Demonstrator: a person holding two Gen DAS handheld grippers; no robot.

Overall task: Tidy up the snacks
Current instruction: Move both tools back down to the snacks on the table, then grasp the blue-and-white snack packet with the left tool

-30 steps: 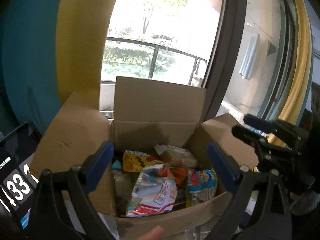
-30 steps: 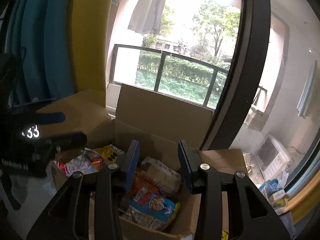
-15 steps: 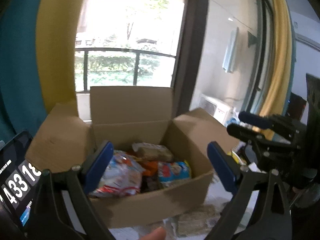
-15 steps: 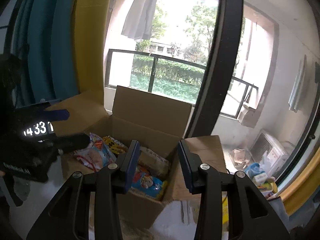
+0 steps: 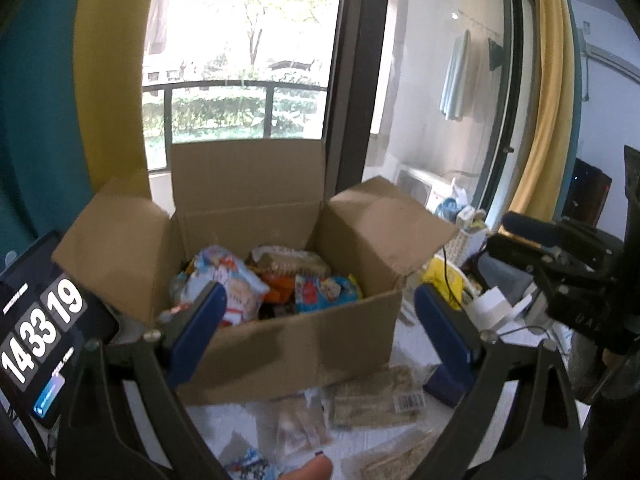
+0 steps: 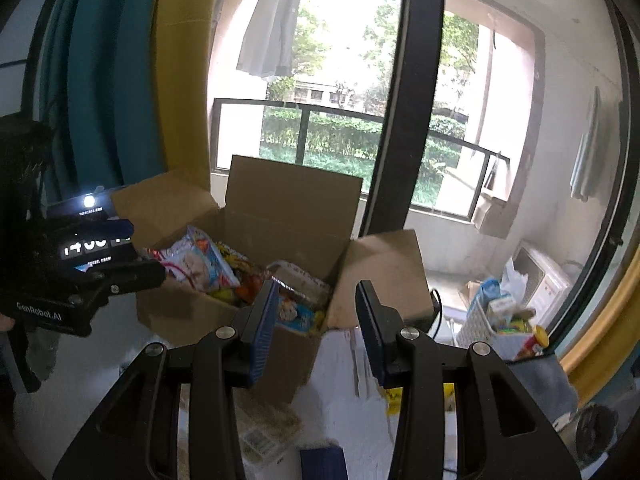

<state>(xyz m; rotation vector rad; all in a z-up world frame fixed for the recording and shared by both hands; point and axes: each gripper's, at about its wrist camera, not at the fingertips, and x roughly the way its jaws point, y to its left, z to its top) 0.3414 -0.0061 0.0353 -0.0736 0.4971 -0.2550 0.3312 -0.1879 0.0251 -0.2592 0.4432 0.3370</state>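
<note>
Step in hand, as judged: pick the next loose packet for the open brown cardboard box [image 5: 280,344], which sits on the white table [image 5: 248,420] and already holds colourful snack bags [image 5: 236,284]. Flat beige cracker packets [image 5: 376,400] lie on the table just before the box. Left gripper [image 5: 320,332]: spread wide, empty. Right gripper [image 6: 316,320]: partly spread, empty. Approach a packet low, straddle one edge, then close gently to avoid crushing it
</note>
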